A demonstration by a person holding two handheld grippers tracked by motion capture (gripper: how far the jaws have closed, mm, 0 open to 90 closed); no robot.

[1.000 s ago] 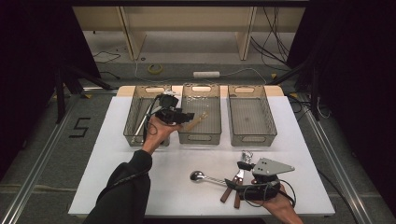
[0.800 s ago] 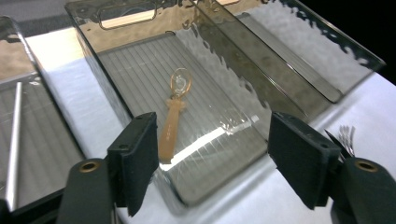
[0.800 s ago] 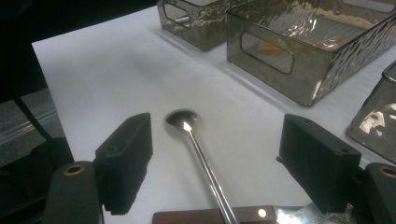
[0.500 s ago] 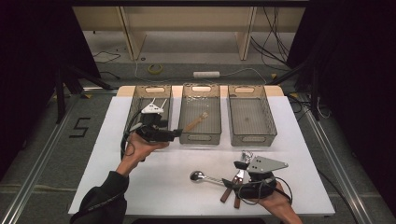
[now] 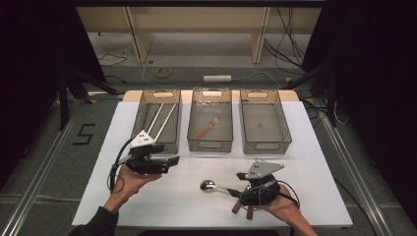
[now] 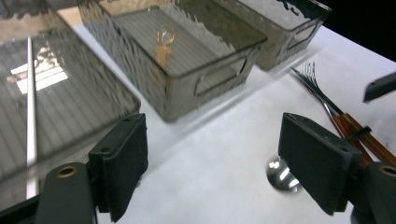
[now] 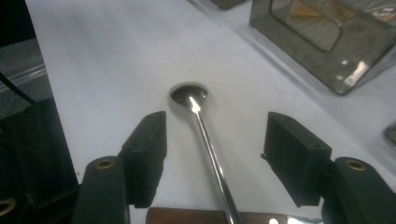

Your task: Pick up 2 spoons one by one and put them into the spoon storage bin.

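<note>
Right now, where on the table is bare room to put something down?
The white table is bare right of the spoon, below the empty right bin, and along its left edge. It is crowded around the right claw, where wooden-handled cutlery lies.

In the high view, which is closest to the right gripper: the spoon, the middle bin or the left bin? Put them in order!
From the right gripper, nearest first:
1. Spoon: on the white table, its handle lies between the open fingers, bowl just to the left.
2. Middle bin: farther back, slightly left, with a wooden piece inside.
3. Left bin: back and far left, holding thin white sticks.
</note>
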